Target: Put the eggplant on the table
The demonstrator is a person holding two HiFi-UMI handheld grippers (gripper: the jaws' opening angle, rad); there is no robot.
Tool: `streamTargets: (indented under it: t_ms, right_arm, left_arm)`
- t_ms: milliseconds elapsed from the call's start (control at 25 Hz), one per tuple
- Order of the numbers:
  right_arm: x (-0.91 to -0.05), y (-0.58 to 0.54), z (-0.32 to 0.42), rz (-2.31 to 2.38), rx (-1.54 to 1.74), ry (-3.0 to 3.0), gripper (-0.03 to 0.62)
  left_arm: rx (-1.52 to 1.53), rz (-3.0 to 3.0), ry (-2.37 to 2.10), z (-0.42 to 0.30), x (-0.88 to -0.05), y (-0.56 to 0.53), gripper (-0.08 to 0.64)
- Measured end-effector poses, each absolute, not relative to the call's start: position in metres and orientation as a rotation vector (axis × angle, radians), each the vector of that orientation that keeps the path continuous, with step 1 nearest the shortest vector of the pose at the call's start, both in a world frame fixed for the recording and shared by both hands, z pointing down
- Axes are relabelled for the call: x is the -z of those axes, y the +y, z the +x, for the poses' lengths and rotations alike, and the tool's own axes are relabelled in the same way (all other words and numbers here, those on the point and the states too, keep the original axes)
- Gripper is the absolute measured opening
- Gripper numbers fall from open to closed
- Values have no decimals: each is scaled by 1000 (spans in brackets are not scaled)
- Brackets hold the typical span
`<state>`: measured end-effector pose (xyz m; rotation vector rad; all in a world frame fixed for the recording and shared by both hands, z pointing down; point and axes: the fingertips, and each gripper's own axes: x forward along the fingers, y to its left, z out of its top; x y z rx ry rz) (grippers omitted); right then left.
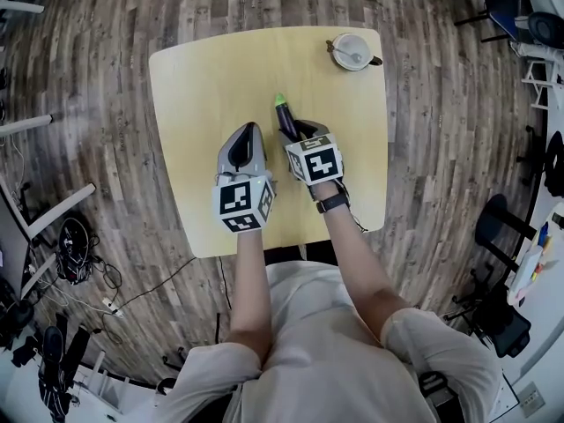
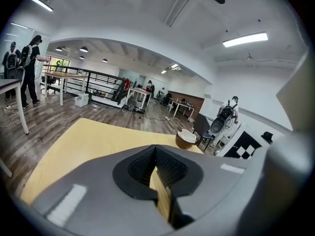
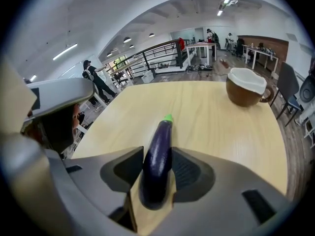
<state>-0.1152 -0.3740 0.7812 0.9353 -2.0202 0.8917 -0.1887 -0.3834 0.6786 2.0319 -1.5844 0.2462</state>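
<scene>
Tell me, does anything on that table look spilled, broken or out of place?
Nothing stands out. The cup sits upright at the far corner of the table with no spill around it. The eggplant looks whole, gripped in the right claw.

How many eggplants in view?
1. The eggplant is clamped in the right gripper, low over the middle of the table. No other shows in any view.
</scene>
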Motion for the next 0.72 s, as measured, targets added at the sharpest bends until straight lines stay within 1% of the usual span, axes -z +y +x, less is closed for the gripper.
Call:
streamTargets:
  t_ms: [160,200,280,720]
  right_arm:
    - [-780,-374,-114,932,-850,-2049,193]
    - [-777,-375,-113,936,-830,-2063,219]
    - [-766,-378,-112,950,-800,-2090,238]
    - [-669,-363,-86,1057,-704,-2221,238]
  left_arm:
    - [-246,2039,-1612,-190,-665,-379,8]
    - [-245,2044,-1620,-190,-660,-378,8]
    - [-240,2056,-1643,-193,-648,-377,8]
    - [-211,2129,-1767,-188,-569,-352,8]
